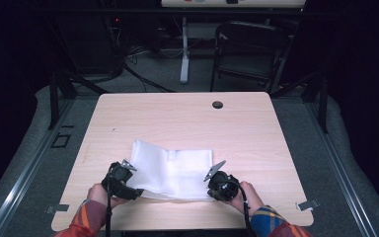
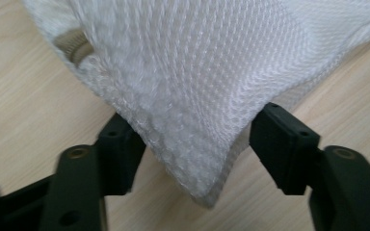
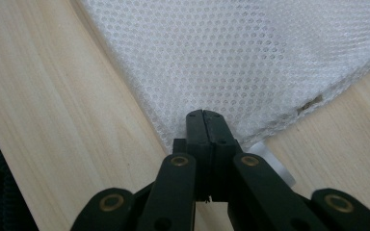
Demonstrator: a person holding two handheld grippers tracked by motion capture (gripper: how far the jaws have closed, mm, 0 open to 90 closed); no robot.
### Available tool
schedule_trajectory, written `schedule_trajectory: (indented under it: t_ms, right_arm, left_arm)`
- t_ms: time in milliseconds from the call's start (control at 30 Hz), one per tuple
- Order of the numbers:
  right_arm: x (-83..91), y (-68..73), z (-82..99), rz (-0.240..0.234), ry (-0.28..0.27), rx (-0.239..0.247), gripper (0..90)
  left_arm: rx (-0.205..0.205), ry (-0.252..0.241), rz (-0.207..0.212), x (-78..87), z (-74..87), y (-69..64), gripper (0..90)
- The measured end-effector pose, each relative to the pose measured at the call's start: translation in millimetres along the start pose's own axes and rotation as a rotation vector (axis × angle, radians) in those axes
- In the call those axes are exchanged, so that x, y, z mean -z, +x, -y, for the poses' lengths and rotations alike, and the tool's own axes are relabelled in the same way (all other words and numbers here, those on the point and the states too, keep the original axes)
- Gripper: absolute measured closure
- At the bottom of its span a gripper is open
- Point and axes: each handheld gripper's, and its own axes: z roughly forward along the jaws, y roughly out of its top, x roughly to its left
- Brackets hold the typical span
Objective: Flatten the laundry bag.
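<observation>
White mesh bag [image 1: 171,170] lies flat on the desk [image 1: 256,133], toward the near edge and about midway between the left and right edges. My left gripper [image 2: 197,144] sits at the bag's near left corner with its jaws wide apart, the puckered corner of the mesh hanging between them and touching neither pad. My right gripper [image 3: 205,126] is at the near right corner, jaws pressed together on the mesh there, pinching the bag's edge. From above, my left hand [image 1: 98,193] and right hand [image 1: 246,195] rest near the desk's near edge.
</observation>
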Motion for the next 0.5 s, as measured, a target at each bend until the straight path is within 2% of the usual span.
schedule_trajectory:
  t_ms: [167, 200, 267, 300, 433, 500]
  right_arm:
    - [2.2, -2.7, 1.8, 0.006, 0.019, -0.004, 90.0]
    - [2.7, -3.0, 2.4, 0.006, 0.021, -0.009, 90.0]
    - [3.2, -4.1, 4.0, 0.002, 0.021, -0.016, 90.0]
    - [4.5, -5.3, 5.2, 0.008, 0.032, -0.018, 90.0]
    - [6.6, -9.3, 8.3, 0.007, 0.042, -0.030, 90.0]
    - [10.0, -15.4, 12.3, 0.026, 0.060, -0.035, 89.9]
  left_arm:
    - [0.035, -0.007, -0.009, 6.0, 5.9, 6.1, 21.7]
    - [0.048, -0.033, -0.016, 10.3, 8.2, 8.6, 19.3]
    - [0.050, -0.043, -0.018, 12.5, 9.1, 9.6, 17.2]
    - [0.062, -0.068, -0.026, 15.8, 11.2, 10.8, 16.4]
    - [0.070, -0.075, -0.033, 19.7, 13.5, 12.9, 15.6]
    - [0.076, -0.089, -0.041, 22.5, 14.9, 14.8, 15.8]
